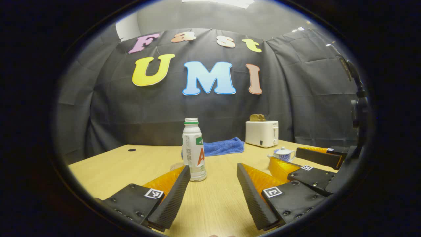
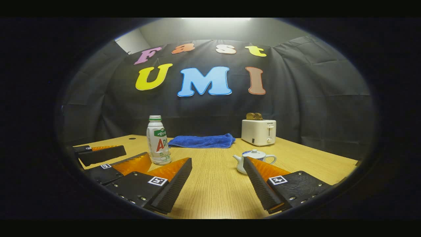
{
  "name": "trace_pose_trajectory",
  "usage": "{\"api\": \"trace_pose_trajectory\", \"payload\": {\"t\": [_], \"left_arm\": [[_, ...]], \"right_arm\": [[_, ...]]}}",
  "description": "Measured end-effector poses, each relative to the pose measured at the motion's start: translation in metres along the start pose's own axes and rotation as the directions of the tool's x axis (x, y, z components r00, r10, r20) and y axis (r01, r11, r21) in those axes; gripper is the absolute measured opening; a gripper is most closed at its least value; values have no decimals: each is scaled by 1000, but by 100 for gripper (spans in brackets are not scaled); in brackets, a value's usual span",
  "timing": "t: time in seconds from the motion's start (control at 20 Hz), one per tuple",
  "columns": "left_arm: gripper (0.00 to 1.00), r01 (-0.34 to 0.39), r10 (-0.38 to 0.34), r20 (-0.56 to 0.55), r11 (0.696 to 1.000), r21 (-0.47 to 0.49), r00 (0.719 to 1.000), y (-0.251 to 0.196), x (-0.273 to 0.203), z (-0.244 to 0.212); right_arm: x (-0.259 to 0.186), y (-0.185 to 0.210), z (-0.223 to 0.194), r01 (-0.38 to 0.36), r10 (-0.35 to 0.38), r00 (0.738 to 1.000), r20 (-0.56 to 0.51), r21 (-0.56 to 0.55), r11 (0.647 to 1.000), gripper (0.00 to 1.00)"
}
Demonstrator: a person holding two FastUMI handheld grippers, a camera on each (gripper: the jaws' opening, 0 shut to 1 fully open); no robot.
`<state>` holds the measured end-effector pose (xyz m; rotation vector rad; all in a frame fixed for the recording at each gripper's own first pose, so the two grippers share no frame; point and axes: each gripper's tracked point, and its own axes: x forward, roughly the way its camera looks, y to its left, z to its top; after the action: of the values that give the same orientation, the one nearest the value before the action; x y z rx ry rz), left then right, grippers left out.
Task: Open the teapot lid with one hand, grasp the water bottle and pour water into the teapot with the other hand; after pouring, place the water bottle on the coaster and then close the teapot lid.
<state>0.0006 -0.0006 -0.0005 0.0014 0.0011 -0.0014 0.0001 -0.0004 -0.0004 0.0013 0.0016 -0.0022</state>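
A white water bottle [image 1: 194,149] with a green-ringed neck stands upright on the wooden table [image 1: 217,200], just beyond my left gripper [image 1: 213,171], which is open and holds nothing. A round coaster [image 1: 175,166] peeks out at the bottle's left base. The small white-and-blue teapot [image 2: 253,159] sits with its lid on, right behind the right-hand finger of my open right gripper [image 2: 217,164]. In the left gripper view the teapot [image 1: 283,152] shows between the fingers of the right gripper [image 1: 285,161]. The right gripper view has the bottle [image 2: 158,141] beside the left gripper [image 2: 136,154].
A white toaster [image 2: 259,131] with bread in its slots stands at the back right. A folded blue cloth [image 2: 202,141] lies at the back middle, behind the bottle. A small dark hole [image 1: 131,150] marks the table's far left.
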Motion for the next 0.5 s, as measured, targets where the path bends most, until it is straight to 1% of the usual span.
{"api": "trace_pose_trajectory", "payload": {"t": [0.05,0.1,0.2,0.25,0.35,0.4,0.5], "left_arm": [[100,-8,8,-2,1000,-1,1000,2,-1,0],[100,-53,53,7,999,1,999,8,-1,2],[100,-134,134,-3,991,2,991,21,-3,0],[100,-154,154,0,988,2,988,24,-4,0],[100,-156,156,-1,988,2,988,24,-2,-1],[94,-153,153,-4,988,3,988,23,-2,-1],[94,-141,141,-7,990,1,990,21,0,0]], "right_arm": [[0,-1,-1,6,-6,1000,-1,0,1000,96],[0,-3,0,23,-23,1000,-1,3,1000,96],[2,-10,0,80,-80,997,-7,5,997,96],[0,-8,2,71,-71,997,-1,6,997,96],[0,-1,0,20,-20,1000,3,3,1000,96],[0,-1,0,12,-12,1000,4,2,1000,96],[0,-1,1,9,-9,1000,3,5,1000,96]]}}
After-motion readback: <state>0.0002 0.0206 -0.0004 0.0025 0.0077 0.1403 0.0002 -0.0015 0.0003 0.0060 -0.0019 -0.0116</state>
